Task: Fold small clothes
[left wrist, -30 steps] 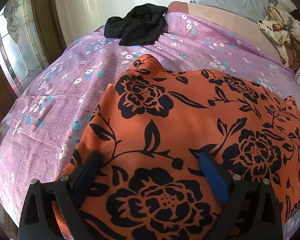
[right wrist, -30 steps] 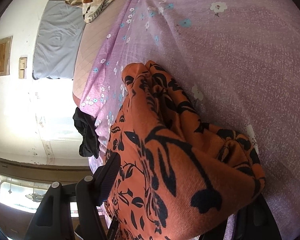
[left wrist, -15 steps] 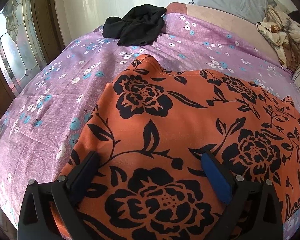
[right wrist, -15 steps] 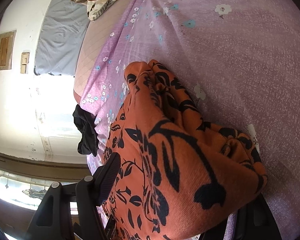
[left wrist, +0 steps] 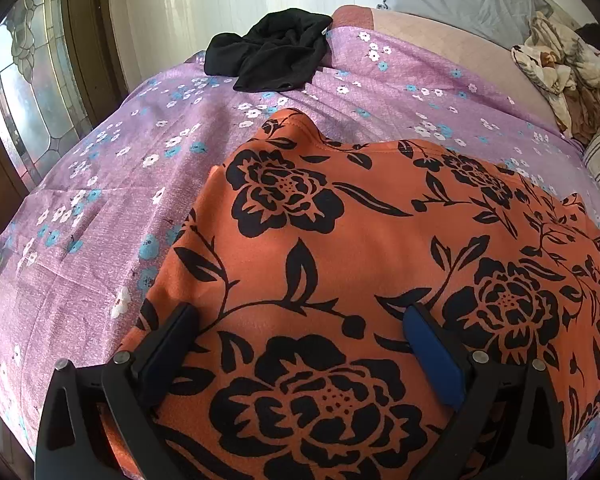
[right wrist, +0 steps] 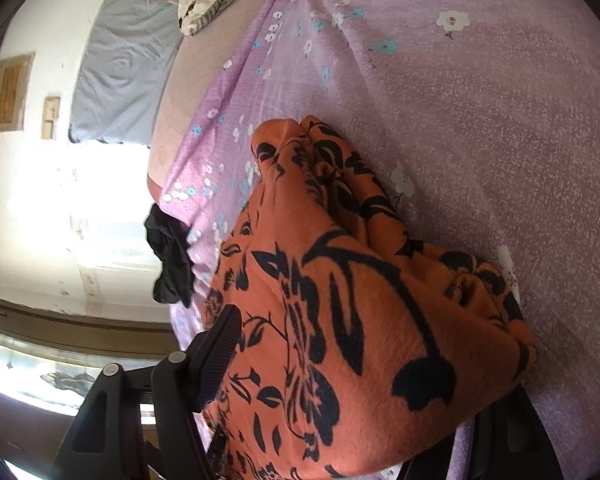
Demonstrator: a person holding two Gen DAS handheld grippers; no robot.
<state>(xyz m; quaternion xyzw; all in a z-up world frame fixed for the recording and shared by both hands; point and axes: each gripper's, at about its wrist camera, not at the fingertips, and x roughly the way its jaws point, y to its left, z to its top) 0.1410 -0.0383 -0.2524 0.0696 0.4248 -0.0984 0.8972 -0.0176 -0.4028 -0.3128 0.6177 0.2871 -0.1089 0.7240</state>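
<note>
Fold just starting: left gripper (left wrist: 300,344) fingers apart over the orange garment (left wrist: 340,260) on the bed (left wrist: 100,200) — right gripper (right wrist: 352,380) closing around a bunched edge; next, lift it across.

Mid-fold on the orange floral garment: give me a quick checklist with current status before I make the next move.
1. Orange black-flowered fabric garment lies spread on the purple floral bedsheet: ok.
2. Left claw open, astride the cloth, not pinching it: ok.
3. Right claw has bunched cloth between its jaws, which are closing; firm grip: cannot tell.
4. Right claw's far finger visible: not ok, the fabric hides it.
5. Crumpled black garment lies apart at the far edge, clear of the fold: ok.
6. Garment's right side smooth: not ok, bunched.
</note>
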